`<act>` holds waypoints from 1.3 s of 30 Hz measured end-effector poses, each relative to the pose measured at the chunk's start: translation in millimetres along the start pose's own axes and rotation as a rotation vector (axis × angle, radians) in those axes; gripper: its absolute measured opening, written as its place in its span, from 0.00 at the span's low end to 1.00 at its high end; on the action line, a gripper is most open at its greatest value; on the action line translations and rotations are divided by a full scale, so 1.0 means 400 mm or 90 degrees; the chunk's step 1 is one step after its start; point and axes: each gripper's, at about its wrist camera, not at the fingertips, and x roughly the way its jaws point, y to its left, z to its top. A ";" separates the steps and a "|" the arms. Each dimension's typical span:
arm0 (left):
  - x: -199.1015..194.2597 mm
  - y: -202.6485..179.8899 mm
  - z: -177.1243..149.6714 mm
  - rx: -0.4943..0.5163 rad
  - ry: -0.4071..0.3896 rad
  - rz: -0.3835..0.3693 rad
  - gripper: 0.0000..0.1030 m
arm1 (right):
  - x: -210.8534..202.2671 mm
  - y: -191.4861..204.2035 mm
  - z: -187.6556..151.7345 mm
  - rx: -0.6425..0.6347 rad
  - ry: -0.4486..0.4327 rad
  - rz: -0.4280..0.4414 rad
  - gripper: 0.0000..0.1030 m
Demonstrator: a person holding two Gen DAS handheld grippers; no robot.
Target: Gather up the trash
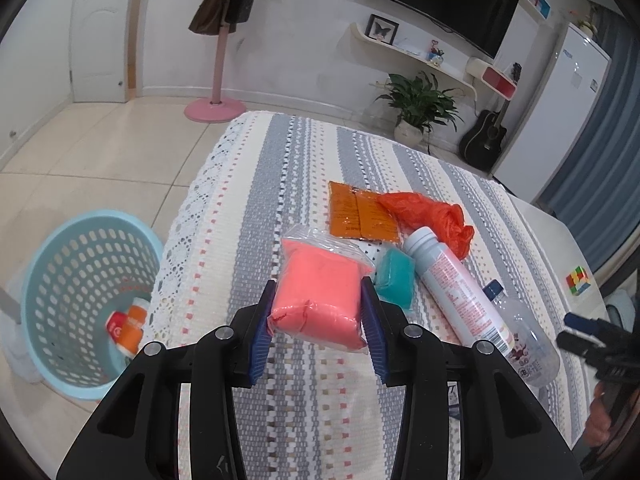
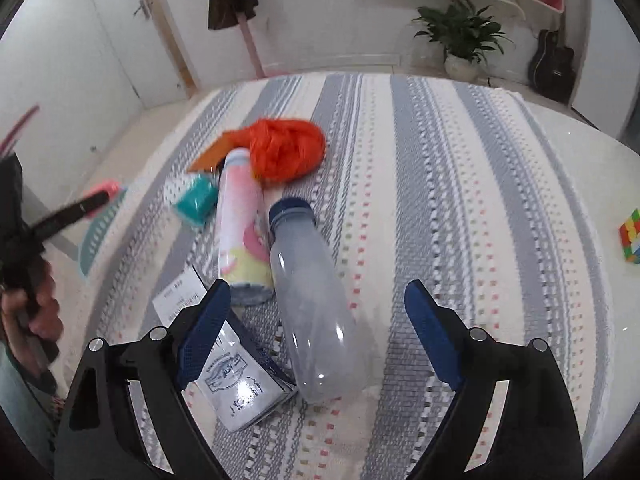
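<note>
My left gripper (image 1: 318, 312) is shut on a pink packet in clear wrap (image 1: 320, 292), held above the striped tablecloth (image 1: 248, 216). On the table lie an orange packet (image 1: 360, 216), a crumpled orange bag (image 1: 432, 216), a teal packet (image 1: 396, 276), a pink-and-white tube (image 1: 452, 288) and a clear bottle with a blue cap (image 1: 524, 332). My right gripper (image 2: 316, 308) is open, its jaws on either side of the clear bottle (image 2: 316, 300). Beside that lie the tube (image 2: 242, 220), a white paper carton (image 2: 236, 380), the teal packet (image 2: 196, 198) and the orange bag (image 2: 288, 152).
A light blue perforated basket (image 1: 80, 300) stands on the floor left of the table, with an orange-and-red item (image 1: 128, 328) inside. A colour cube (image 1: 578, 284) sits at the table's right edge, also in the right wrist view (image 2: 630, 236). A pink coat stand (image 1: 218, 80) and plant (image 1: 416, 108) stand behind.
</note>
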 end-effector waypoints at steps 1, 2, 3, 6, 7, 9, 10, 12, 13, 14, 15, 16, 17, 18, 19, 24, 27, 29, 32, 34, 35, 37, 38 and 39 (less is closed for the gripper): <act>0.002 0.000 -0.001 0.000 0.001 0.001 0.38 | 0.021 0.006 -0.003 -0.003 0.014 0.004 0.79; 0.004 0.004 0.000 0.000 0.002 0.002 0.38 | 0.040 0.010 -0.004 -0.006 0.031 0.001 0.74; 0.006 0.004 -0.002 0.000 0.004 0.003 0.38 | 0.060 0.014 -0.006 -0.010 0.048 0.000 0.68; 0.007 0.009 -0.002 0.001 0.006 0.006 0.38 | 0.097 0.023 -0.016 -0.017 0.074 -0.011 0.59; 0.008 0.011 -0.002 0.001 0.007 0.008 0.38 | 0.108 0.024 -0.020 -0.021 0.083 -0.019 0.57; 0.007 0.015 0.001 0.000 0.007 0.008 0.38 | 0.124 0.033 -0.019 -0.028 0.088 -0.020 0.48; 0.006 0.016 0.001 -0.001 0.006 0.008 0.38 | 0.129 0.036 -0.020 -0.034 0.093 -0.024 0.46; 0.005 0.021 0.003 -0.003 0.005 0.009 0.38 | 0.131 0.037 -0.022 -0.038 0.095 -0.028 0.45; 0.003 0.023 0.004 -0.005 0.003 0.011 0.38 | 0.129 0.040 -0.022 -0.042 0.092 -0.031 0.45; 0.000 0.028 0.006 -0.008 -0.001 0.013 0.38 | 0.125 0.044 -0.022 -0.045 0.087 -0.035 0.44; -0.003 0.031 0.008 -0.011 -0.004 0.014 0.38 | 0.116 0.047 -0.020 -0.043 0.076 -0.037 0.44; -0.007 0.036 0.010 -0.015 -0.008 0.016 0.38 | 0.108 0.047 -0.016 -0.037 0.069 -0.034 0.43; -0.011 0.043 0.014 -0.019 -0.013 0.018 0.38 | 0.095 0.046 -0.007 -0.025 0.057 -0.030 0.43; -0.019 0.053 0.018 -0.027 -0.020 0.020 0.38 | 0.083 0.044 0.004 -0.017 0.048 -0.028 0.42; -0.025 0.063 0.023 -0.034 -0.026 0.021 0.38 | 0.062 0.045 0.015 -0.011 0.033 -0.024 0.42; -0.070 0.135 0.043 -0.074 -0.058 0.035 0.38 | -0.046 0.089 0.082 -0.015 -0.048 -0.017 0.42; -0.098 0.179 0.052 -0.097 -0.076 0.049 0.38 | -0.097 0.146 0.120 -0.037 -0.088 0.000 0.42; -0.123 0.216 0.060 -0.115 -0.091 0.054 0.38 | -0.126 0.206 0.153 -0.061 -0.118 0.024 0.42; -0.172 0.287 0.070 -0.155 -0.121 0.063 0.38 | -0.143 0.314 0.196 -0.096 -0.154 0.081 0.42; -0.204 0.338 0.074 -0.185 -0.139 0.067 0.38 | -0.141 0.388 0.215 -0.122 -0.173 0.104 0.42; -0.216 0.359 0.073 -0.197 -0.144 0.069 0.38 | -0.134 0.431 0.224 -0.137 -0.180 0.106 0.42; -0.240 0.407 0.068 -0.222 -0.154 0.077 0.38 | -0.111 0.508 0.242 -0.157 -0.178 0.113 0.42; -0.249 0.424 0.064 -0.232 -0.157 0.081 0.38 | -0.093 0.551 0.252 -0.164 -0.171 0.124 0.42; -0.257 0.447 0.059 -0.242 -0.158 0.087 0.38 | -0.074 0.592 0.261 -0.172 -0.163 0.139 0.42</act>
